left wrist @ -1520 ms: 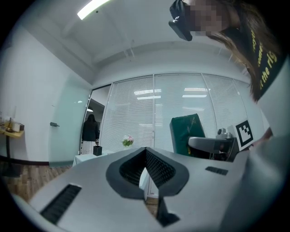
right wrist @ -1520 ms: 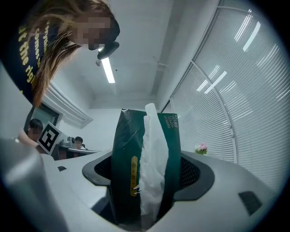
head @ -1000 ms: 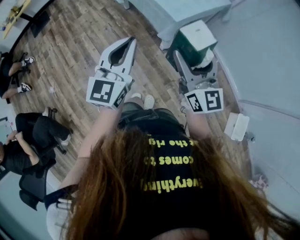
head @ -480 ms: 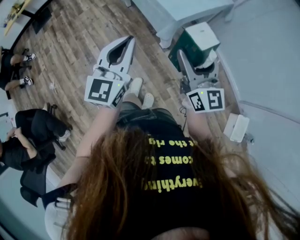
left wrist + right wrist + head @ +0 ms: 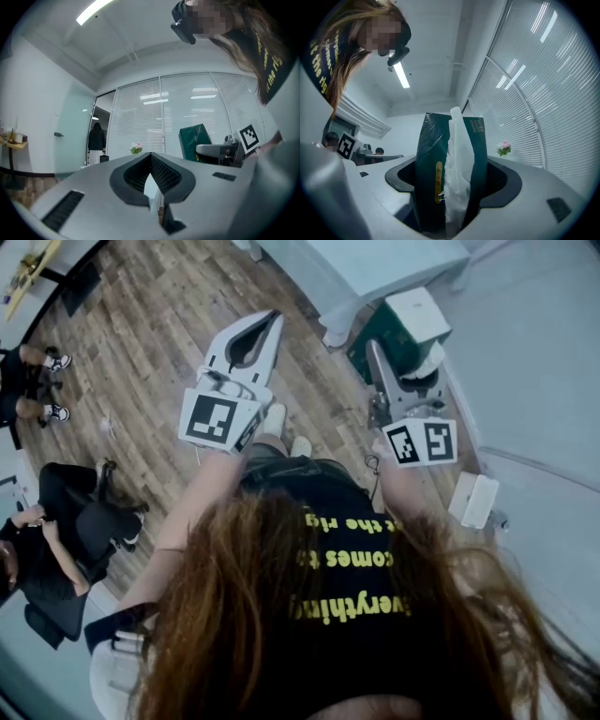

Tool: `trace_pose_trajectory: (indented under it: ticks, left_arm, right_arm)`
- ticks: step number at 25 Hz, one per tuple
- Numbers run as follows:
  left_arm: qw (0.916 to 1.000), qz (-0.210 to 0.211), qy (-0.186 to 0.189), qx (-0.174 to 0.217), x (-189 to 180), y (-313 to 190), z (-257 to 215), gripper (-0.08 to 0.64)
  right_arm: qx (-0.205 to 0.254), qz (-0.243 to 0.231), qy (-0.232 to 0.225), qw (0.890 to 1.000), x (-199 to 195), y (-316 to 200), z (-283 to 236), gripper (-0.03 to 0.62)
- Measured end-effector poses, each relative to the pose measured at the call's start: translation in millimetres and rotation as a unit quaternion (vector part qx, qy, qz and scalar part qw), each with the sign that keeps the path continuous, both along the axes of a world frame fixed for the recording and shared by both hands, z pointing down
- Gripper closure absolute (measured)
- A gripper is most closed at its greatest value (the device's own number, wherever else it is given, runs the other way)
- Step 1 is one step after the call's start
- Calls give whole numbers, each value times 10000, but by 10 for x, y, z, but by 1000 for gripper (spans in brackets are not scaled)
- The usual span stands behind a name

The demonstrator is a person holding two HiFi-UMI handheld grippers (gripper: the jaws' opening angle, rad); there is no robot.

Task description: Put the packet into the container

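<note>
A dark green tissue packet [image 5: 396, 334] with white tissue sticking out of its top is held upright, with my right gripper [image 5: 405, 362] shut on it. In the right gripper view the packet [image 5: 430, 159] fills the space between the jaws of that gripper [image 5: 450, 176]. My left gripper [image 5: 273, 321] is held out at the same height to the left, its tips together and nothing in them. In the left gripper view its jaws meet at the tip [image 5: 151, 158] and only the room shows beyond. I see no container that I can name.
I stand on a wooden floor [image 5: 141, 324]. A white table [image 5: 375, 268] is just ahead, beyond the packet. Seated people [image 5: 66, 531] are at the left. A small white box [image 5: 473, 498] lies by the pale wall at the right.
Both grippers have shifted slightly to the right and the table ahead shows a little more. The packet stays in the right gripper. The left gripper stays shut.
</note>
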State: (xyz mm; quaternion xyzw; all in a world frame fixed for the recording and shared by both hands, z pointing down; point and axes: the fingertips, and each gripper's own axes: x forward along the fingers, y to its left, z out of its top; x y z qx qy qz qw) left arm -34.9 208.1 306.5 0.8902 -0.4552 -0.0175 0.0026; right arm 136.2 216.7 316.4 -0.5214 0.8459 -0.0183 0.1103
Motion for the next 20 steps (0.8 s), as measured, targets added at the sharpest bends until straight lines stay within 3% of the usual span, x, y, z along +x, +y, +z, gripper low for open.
trace_pose_trajectory:
  ticks: [6,13,18,20]
  left_arm:
    - [9996,118,172,204,-259,-374,-111,558]
    - [9996,156,243,36,-479,-1413,-131,558]
    - [9996,181,216,3,-647,-1274,-111,558]
    - [9996,188,224,6,-659,-1403,-95,558]
  right_arm:
    - [136,10,104,9999,-284,-343,-182,219]
    - [24,14,35,10000,-492,-1409,-235,219]
    - [90,247,21,9997,-542,-1195,-258,219]
    - [24,312,-17,9995,-500,-1339,-205,219]
